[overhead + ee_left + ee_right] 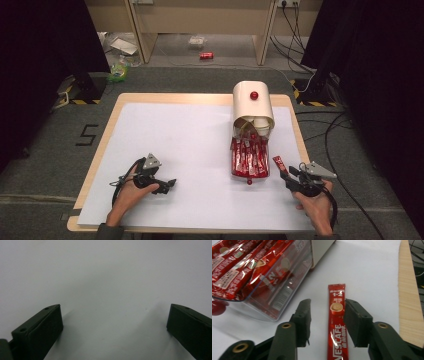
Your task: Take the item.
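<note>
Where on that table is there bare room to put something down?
The widest free patch is the white sheet between the left gripper and the clear box of red sachets, running back to the table's far edge. The right side is crowded: the cream dispenser, the box, and a loose sachet lying between the right gripper's fingers.

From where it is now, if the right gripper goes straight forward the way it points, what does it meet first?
The right gripper has a red coffee stick between its open jaws, lying along its line. Beyond the stick's far end, only white table cover appears; the clear tray stays to one side.
</note>
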Demonstrator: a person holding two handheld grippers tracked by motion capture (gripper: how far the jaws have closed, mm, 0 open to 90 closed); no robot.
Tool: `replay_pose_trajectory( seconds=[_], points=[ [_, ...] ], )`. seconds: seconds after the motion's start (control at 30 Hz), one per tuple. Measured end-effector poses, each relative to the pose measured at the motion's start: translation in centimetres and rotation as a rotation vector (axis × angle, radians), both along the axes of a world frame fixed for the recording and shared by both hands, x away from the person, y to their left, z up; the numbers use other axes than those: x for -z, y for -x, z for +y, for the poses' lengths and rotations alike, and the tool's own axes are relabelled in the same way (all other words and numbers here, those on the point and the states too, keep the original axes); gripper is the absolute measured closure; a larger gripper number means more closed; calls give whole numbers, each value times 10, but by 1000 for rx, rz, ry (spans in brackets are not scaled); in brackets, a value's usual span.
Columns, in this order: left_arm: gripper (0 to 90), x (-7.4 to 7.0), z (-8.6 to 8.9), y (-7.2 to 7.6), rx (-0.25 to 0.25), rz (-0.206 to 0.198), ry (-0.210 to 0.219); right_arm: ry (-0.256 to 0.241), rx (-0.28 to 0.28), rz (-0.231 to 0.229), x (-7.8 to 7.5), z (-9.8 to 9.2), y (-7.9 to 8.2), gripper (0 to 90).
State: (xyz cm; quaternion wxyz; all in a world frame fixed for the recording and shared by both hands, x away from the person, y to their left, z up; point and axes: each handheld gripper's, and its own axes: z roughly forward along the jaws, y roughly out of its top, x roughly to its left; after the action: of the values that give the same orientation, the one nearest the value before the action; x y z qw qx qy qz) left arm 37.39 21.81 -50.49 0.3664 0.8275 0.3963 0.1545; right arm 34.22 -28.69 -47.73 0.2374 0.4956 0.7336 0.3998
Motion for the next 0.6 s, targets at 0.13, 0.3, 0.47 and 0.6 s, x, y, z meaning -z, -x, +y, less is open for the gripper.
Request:
replay_pose_trajectory(
  seconds=[0.13,0.3,0.47,0.6],
  points=[
    [0,0,0,0,-1,0,0,-6,20,4,0,2,3,487],
    [0,0,0,0,-1,0,0,-1,19,3,-1,6,7,438],
    [0,0,0,0,-1,0,0,9,13,-2,-2,11,11,405],
    [0,0,0,0,-1,0,1,10,2,-5,-3,15,15,378]
  ],
)
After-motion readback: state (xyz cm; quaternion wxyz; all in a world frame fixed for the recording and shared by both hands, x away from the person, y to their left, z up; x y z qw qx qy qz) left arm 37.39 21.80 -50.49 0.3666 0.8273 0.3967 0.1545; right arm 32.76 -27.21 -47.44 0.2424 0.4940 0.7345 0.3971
